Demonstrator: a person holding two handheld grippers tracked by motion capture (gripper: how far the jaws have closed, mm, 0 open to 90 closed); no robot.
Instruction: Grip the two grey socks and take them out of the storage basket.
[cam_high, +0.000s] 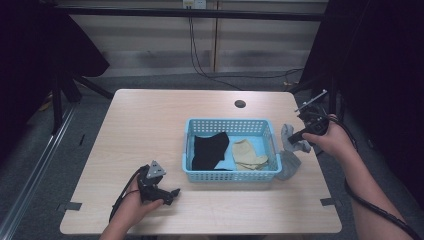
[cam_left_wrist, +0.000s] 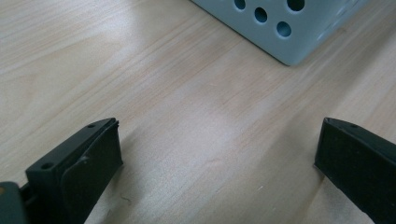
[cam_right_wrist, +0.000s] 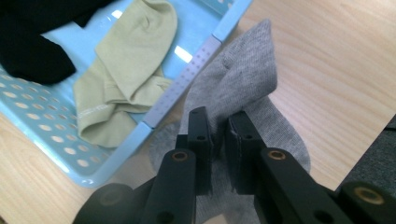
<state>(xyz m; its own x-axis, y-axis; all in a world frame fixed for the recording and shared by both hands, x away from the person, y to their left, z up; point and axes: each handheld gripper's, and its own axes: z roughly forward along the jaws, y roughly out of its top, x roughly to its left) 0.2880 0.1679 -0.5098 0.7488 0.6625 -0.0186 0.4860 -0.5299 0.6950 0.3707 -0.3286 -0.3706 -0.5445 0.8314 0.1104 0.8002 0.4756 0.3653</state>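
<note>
A light blue perforated basket stands on the wooden table and holds a black sock and a yellow-green sock. A grey sock hangs just outside the basket's right wall, and my right gripper is shut on it, lifting its upper part. In the right gripper view the jaws pinch the grey sock beside the basket rim, with the yellow-green sock inside. My left gripper rests open on the table near the basket's front left corner, with nothing between its jaws.
A round cable hole is in the table behind the basket. Black frame legs and cables stand on the floor beyond the far edge. Bare tabletop spreads left of the basket and along the front edge.
</note>
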